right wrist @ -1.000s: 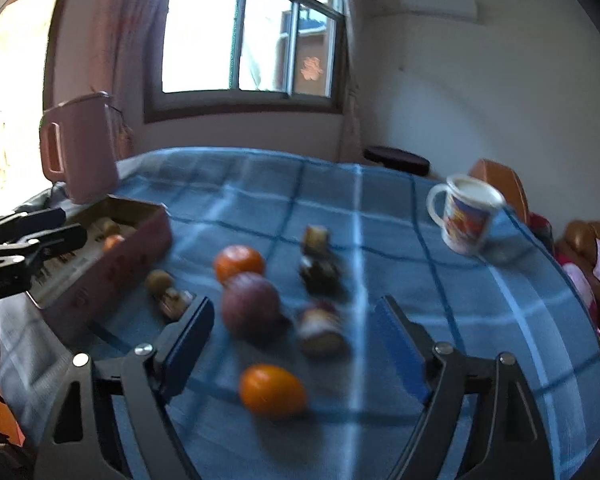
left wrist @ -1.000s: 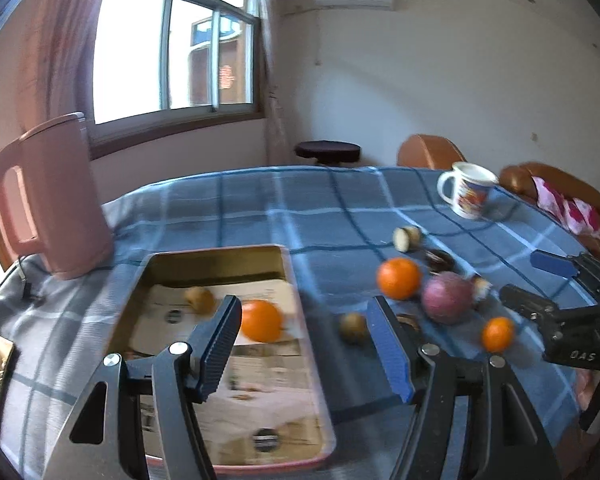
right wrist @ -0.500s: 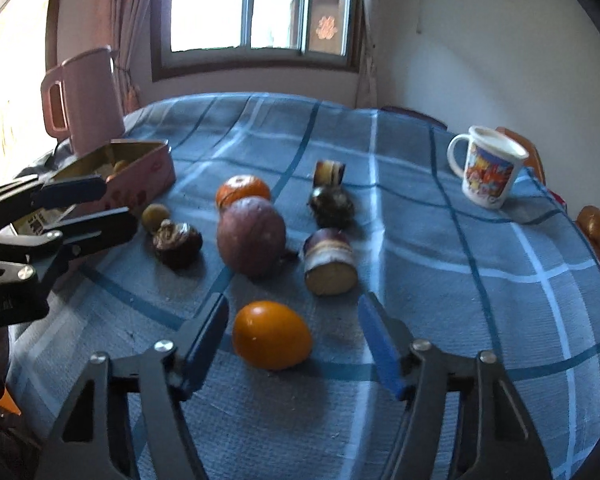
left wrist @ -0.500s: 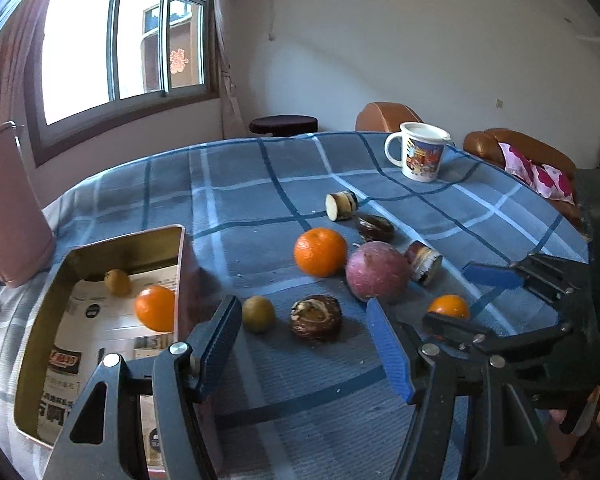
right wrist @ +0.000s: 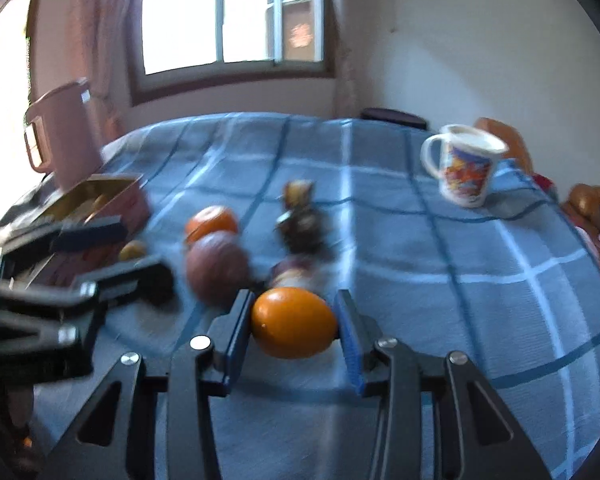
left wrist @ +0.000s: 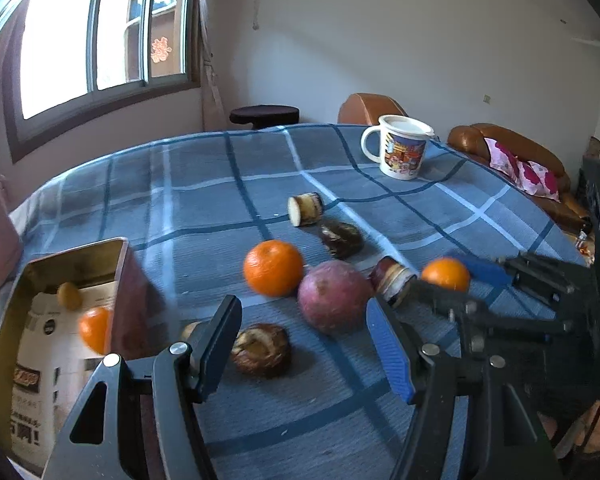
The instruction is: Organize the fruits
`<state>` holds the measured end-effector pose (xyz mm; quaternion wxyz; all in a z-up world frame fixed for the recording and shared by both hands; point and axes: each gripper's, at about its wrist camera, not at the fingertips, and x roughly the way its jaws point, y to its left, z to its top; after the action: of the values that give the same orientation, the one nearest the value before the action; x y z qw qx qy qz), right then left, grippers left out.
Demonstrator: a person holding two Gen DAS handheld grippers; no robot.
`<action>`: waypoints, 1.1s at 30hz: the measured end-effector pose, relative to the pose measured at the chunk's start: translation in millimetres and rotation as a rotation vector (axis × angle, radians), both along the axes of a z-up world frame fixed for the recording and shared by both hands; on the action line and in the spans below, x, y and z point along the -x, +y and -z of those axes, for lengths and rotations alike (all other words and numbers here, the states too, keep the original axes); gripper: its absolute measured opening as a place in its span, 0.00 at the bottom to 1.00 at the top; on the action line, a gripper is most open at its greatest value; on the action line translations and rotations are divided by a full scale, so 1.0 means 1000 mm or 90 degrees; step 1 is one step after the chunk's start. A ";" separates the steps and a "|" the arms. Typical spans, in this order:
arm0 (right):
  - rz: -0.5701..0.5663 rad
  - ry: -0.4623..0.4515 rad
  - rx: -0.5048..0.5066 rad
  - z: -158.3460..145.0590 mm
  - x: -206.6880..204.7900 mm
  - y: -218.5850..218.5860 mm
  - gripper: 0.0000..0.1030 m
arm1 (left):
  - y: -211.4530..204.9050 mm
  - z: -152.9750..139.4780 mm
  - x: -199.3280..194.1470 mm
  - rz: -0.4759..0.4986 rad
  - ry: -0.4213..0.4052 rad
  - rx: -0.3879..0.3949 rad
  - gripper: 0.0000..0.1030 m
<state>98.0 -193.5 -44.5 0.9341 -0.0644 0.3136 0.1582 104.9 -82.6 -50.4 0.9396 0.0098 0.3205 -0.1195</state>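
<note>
We are closing the right gripper point(right wrist: 294, 326) on the small orange point(right wrist: 294, 322), which is sitting on the blue checked tablecloth point(right wrist: 460, 260) squarely between the two blue pads; the left pad looks to be touching the fruit's side and the right pad is just beside it, and we cannot tell whether both are pressing yet. Our left gripper point(left wrist: 306, 344) is hovering with its jaws standing apart and nothing between them, and just beyond its fingertips a brown, wrinkled fruit point(left wrist: 262, 348) is lying on the cloth. Beyond that a purple-red round fruit point(left wrist: 334, 296) is resting beside a larger orange point(left wrist: 274, 266), with a cut purple piece point(left wrist: 392, 280) on its other side. Farther back a dark round piece point(left wrist: 340, 234) and a cut stub with a pale face point(left wrist: 304, 208) are lying near each other. To the left, the pink metal tin point(left wrist: 122, 280) is holding another orange point(left wrist: 94, 328) and a small yellowish fruit point(left wrist: 69, 296) on its paper lining. A printed mug point(left wrist: 400, 152) is standing well apart at the far side, and a pink jug point(right wrist: 66, 136) is standing behind the tin.
</note>
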 end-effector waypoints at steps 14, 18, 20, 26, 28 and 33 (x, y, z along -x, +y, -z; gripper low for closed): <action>0.068 -0.014 -0.015 -0.009 -0.026 -0.012 0.43 | -0.023 0.018 -0.037 0.011 0.068 0.020 0.52; 0.065 -0.005 -0.026 -0.008 -0.028 -0.014 0.43 | -0.022 0.019 -0.040 0.009 0.072 0.021 0.52; 0.067 -0.011 -0.026 -0.008 -0.027 -0.015 0.43 | -0.021 0.019 -0.040 0.010 0.072 0.026 0.52; 0.068 -0.031 -0.034 -0.012 -0.023 -0.017 0.43 | -0.019 0.017 -0.036 0.024 0.063 0.038 0.51; 0.069 -0.035 -0.039 -0.013 -0.021 -0.018 0.43 | -0.019 0.014 -0.032 0.023 0.051 0.034 0.51; 0.066 -0.044 -0.052 -0.015 -0.018 -0.021 0.43 | -0.014 0.010 -0.028 0.011 0.034 0.046 0.51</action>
<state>115.9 -214.6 -29.8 0.9531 -0.0155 0.2775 0.1197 132.7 -96.4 -60.5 0.9294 -0.0246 0.3409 -0.1392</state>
